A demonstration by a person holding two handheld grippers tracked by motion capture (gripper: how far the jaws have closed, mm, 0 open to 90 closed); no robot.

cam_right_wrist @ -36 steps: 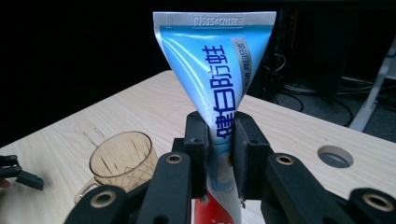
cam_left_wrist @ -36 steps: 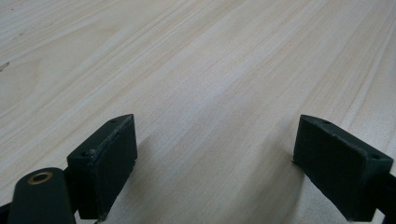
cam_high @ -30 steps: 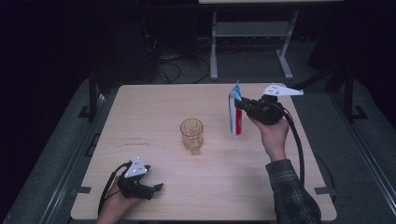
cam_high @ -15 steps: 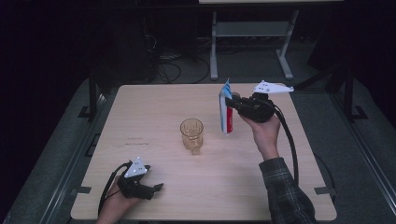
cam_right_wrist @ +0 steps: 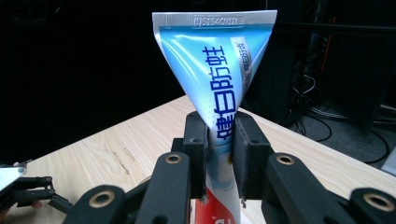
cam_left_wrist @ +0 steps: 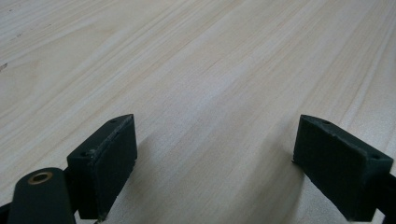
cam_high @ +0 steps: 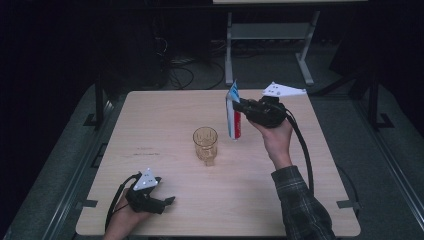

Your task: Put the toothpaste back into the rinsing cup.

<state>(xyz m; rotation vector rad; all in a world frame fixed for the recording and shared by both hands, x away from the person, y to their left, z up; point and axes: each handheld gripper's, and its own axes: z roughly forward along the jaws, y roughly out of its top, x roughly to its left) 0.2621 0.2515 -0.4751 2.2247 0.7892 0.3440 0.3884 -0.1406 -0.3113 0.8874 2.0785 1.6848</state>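
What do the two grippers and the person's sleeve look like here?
Both grippers are black. The left gripper carries a grey three-cornered plate with small dots and trails a black cable. The right gripper has the same plate and a thicker black cable along the forearm. Their jaws are blocky black pads on arms with brass-ringed pivots. The right sleeve is dark plaid.

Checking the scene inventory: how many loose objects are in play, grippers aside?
2. A glass stands upright near the table's middle; a toothpaste tube is held above the table, right of the glass, clamped in the right gripper.
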